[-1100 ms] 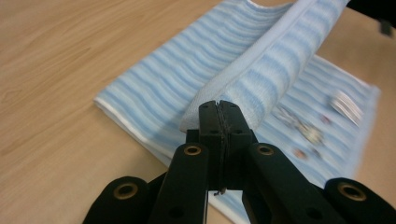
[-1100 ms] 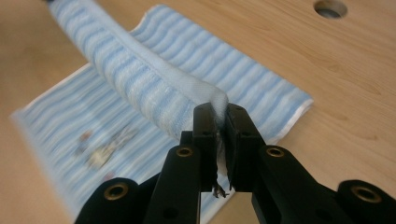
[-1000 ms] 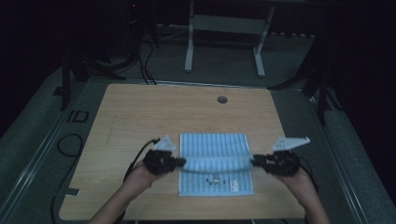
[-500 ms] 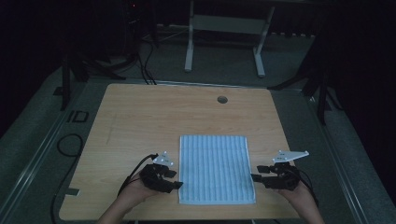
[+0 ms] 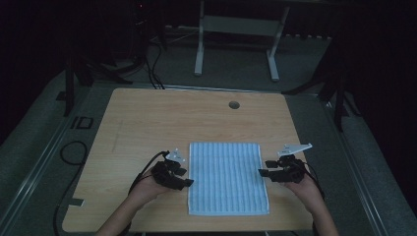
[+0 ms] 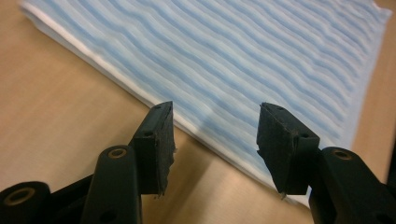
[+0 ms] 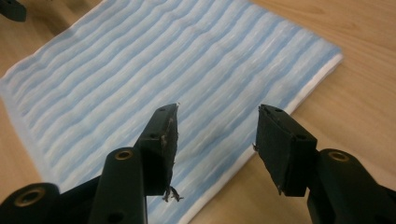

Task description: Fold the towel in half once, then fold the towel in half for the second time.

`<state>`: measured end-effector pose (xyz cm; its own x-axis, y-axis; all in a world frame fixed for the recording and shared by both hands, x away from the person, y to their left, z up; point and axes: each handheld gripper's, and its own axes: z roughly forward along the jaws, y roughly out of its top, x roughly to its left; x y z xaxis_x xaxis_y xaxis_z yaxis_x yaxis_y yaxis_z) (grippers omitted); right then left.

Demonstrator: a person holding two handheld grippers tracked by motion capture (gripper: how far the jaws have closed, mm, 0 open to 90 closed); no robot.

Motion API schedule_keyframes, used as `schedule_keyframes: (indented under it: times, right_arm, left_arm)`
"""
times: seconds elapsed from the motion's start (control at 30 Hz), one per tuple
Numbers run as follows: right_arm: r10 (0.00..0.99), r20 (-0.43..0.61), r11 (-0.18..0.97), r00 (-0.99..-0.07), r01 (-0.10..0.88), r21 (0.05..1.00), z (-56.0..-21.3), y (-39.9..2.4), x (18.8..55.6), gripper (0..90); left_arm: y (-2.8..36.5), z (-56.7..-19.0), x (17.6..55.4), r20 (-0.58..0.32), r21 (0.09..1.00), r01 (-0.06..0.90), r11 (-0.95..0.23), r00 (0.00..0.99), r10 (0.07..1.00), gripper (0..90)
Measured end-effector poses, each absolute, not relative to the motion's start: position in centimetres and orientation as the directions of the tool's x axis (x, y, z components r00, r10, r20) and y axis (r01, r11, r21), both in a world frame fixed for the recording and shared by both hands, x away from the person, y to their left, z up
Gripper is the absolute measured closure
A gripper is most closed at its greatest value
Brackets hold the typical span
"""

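1. Overhead, the high view shows a blue-and-white striped cloth [image 5: 227,178] lying flat on the near half of the wooden table [image 5: 147,123], its long sides running away from the person; the left gripper [image 5: 186,183] sits at the cloth's left edge and the right gripper [image 5: 262,172] at its right edge, each held in a hand, with the forearms entering from the bottom; a round hole [image 5: 234,104] sits in the tabletop near the far edge; a white desk frame [image 5: 236,34] stands on the floor beyond the table.

2. Left gripper view: the left gripper [image 6: 215,140] hangs just above the cloth's [image 6: 243,60] white-hemmed edge; the jaws have just been opening and stand apart with nothing between them; the fingers [image 6: 156,144] press on nothing; bare table [image 6: 56,121] shows beside the hem.

3. Right gripper view: the right gripper [image 7: 215,144] is poised over the opposite edge of the cloth [image 7: 154,74]; its jaws have just been opening too, with an empty gap between them; loose threads cling to one of the fingers [image 7: 161,149]; wooden table [image 7: 355,84] lies beside the hem; the cloth rests flat and free of both tools.
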<state>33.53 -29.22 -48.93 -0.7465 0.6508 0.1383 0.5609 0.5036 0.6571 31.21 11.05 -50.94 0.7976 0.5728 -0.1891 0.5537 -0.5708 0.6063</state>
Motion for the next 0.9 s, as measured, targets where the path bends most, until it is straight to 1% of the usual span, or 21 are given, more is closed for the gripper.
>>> schedule_keyframes:
  times: [0.13,0.23,0.37,0.43,0.5,0.6,0.67,0.73,0.77,0.8,0.9]
  right_arm:
    - [0.665,0.119,0.514,-0.737,0.567,0.644,-49.3,-29.0,35.1,48.1]
    - [0.674,0.121,0.512,-0.729,0.579,0.635,-49.7,-28.9,36.4,48.1]
    - [0.674,0.108,0.527,-0.731,0.579,0.623,-50.2,-28.9,37.9,48.1]
    - [0.676,0.106,0.533,-0.729,0.583,0.613,-50.4,-29.0,38.7,48.1]
    - [0.689,0.106,0.529,-0.717,0.598,0.602,-50.4,-29.0,39.6,48.4]
    - [0.706,0.106,0.525,-0.700,0.618,0.586,-50.2,-28.9,40.9,48.3]
    - [0.712,0.105,0.522,-0.694,0.624,0.582,-50.0,-28.6,41.9,47.9]
    - [0.719,0.109,0.519,-0.686,0.635,0.572,-49.8,-28.1,42.9,46.4]
    - [0.722,0.108,0.519,-0.684,0.637,0.570,-49.8,-28.0,43.3,45.9]
    - [0.722,0.108,0.519,-0.684,0.637,0.570,-49.8,-28.0,43.3,45.9]
    - [0.737,0.098,0.523,-0.669,0.655,0.545,-49.9,-26.8,45.2,45.7]
  left_arm:
    - [10.9,-50.7,32.4,-0.163,0.602,0.548,-0.581,0.796,0.582,46.5]
    - [10.8,-50.8,33.3,-0.160,0.598,0.558,-0.575,0.787,0.596,46.4]
    - [10.4,-51.0,34.5,-0.165,0.598,0.556,-0.577,0.790,0.590,46.3]
    - [10.3,-51.1,35.2,-0.156,0.586,0.568,-0.578,0.779,0.607,43.6]
    - [10.1,-51.0,35.9,-0.134,0.579,0.570,-0.583,0.772,0.622,43.3]
    - [10.0,-50.7,37.7,-0.116,0.590,0.579,-0.562,0.750,0.651,43.2]
    - [10.0,-50.6,38.9,-0.090,0.589,0.588,-0.555,0.730,0.678,39.9]
    - [9.8,-50.6,40.1,-0.094,0.586,0.603,-0.542,0.714,0.693,39.5]
    - [9.6,-50.7,40.8,-0.076,0.586,0.601,-0.544,0.709,0.701,39.5]
    - [9.6,-50.7,40.8,-0.076,0.586,0.601,-0.544,0.709,0.701,39.5]
    - [9.0,-50.8,42.5,-0.077,0.581,0.593,-0.558,0.722,0.688,39.5]
